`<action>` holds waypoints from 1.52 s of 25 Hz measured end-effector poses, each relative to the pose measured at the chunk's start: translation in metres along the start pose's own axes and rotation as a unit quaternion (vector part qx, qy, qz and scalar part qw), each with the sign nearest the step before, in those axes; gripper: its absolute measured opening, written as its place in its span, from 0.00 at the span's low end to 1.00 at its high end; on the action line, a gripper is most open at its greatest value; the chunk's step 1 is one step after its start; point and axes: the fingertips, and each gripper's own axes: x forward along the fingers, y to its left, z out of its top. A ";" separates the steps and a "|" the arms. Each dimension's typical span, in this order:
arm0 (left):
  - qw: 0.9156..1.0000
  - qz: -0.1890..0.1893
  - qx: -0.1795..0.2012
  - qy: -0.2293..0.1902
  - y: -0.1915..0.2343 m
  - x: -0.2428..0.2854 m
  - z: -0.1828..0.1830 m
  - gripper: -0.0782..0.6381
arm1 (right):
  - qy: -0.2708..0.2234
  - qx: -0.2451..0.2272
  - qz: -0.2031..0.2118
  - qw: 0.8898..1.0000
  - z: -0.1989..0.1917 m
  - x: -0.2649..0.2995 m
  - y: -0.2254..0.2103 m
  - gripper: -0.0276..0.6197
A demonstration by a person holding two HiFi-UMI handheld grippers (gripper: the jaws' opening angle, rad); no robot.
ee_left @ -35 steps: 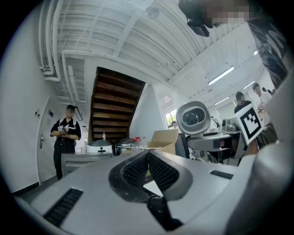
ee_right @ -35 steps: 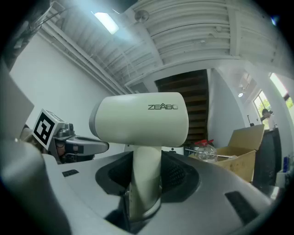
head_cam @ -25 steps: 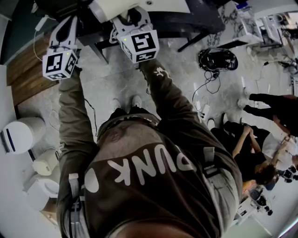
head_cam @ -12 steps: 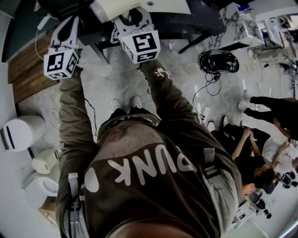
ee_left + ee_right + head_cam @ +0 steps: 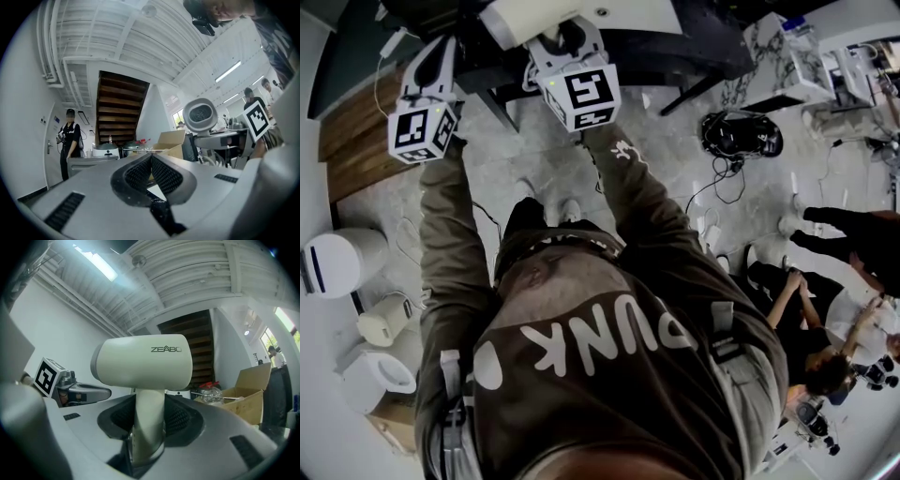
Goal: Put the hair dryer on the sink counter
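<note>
The cream-white hair dryer (image 5: 143, 363) stands upright in the right gripper view, its handle clamped between the two dark pads. My right gripper (image 5: 149, 420) is shut on that handle. In the head view the right gripper (image 5: 567, 36) is held out in front of the person, with the dryer's pale body (image 5: 581, 14) at the top edge. My left gripper (image 5: 441, 52) is raised beside it on the left. In the left gripper view its pads (image 5: 140, 171) meet with nothing between them, and the dryer (image 5: 200, 114) shows off to the right.
A dark table (image 5: 675, 47) lies ahead, with a wooden panel (image 5: 356, 141) at the left. On the floor are a black bag with cables (image 5: 741, 122), a white round bin (image 5: 337, 262) and a kettle (image 5: 384, 319). People (image 5: 806, 319) sit and stand at the right.
The person has taken a small step, the feet shifting left on the floor. Both grippers keep nearly the same place, and the dryer stays gripped.
</note>
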 end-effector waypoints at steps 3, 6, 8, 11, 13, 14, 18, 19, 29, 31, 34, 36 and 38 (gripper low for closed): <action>1.000 0.000 -0.002 0.003 0.003 0.008 -0.007 0.10 | 0.003 0.002 -0.001 1.000 -0.004 0.008 -0.006 0.29; 1.000 -0.003 -0.005 0.005 0.013 0.022 -0.018 0.10 | 0.009 0.002 -0.001 1.000 -0.015 0.024 -0.010 0.29; 1.000 -0.007 -0.007 0.004 0.025 0.036 -0.029 0.10 | 0.015 0.000 -0.002 1.000 -0.025 0.040 -0.013 0.29; 1.000 -0.016 -0.015 0.006 0.046 0.062 -0.052 0.10 | 0.029 0.002 -0.007 1.000 -0.045 0.071 -0.021 0.29; 1.000 -0.018 -0.024 0.009 0.061 0.079 -0.068 0.10 | 0.038 0.006 -0.009 0.999 -0.059 0.093 -0.026 0.29; 0.999 -0.019 -0.028 0.010 0.067 0.088 -0.076 0.10 | 0.042 0.006 -0.009 0.999 -0.065 0.104 -0.029 0.29; 0.999 -0.031 -0.036 0.015 0.096 0.124 -0.106 0.10 | 0.065 0.010 -0.011 0.998 -0.090 0.150 -0.041 0.29; 0.999 -0.033 -0.037 0.016 0.104 0.133 -0.112 0.10 | 0.071 0.012 -0.013 0.997 -0.096 0.161 -0.044 0.29; 0.996 -0.066 -0.054 0.019 0.150 0.187 -0.169 0.10 | 0.178 0.053 -0.043 0.982 -0.164 0.235 -0.065 0.29; 0.996 -0.071 -0.056 0.022 0.148 0.202 -0.180 0.10 | 0.217 0.068 -0.043 0.973 -0.187 0.245 -0.077 0.29; 0.995 -0.070 -0.058 0.028 0.147 0.219 -0.194 0.10 | 0.294 0.098 -0.040 0.950 -0.223 0.256 -0.090 0.29; 0.995 -0.068 -0.060 0.034 0.148 0.226 -0.200 0.10 | 0.354 0.116 -0.036 0.927 -0.247 0.261 -0.094 0.29; 0.995 -0.063 -0.063 0.039 0.150 0.230 -0.205 0.10 | 0.410 0.136 -0.028 0.901 -0.272 0.263 -0.095 0.29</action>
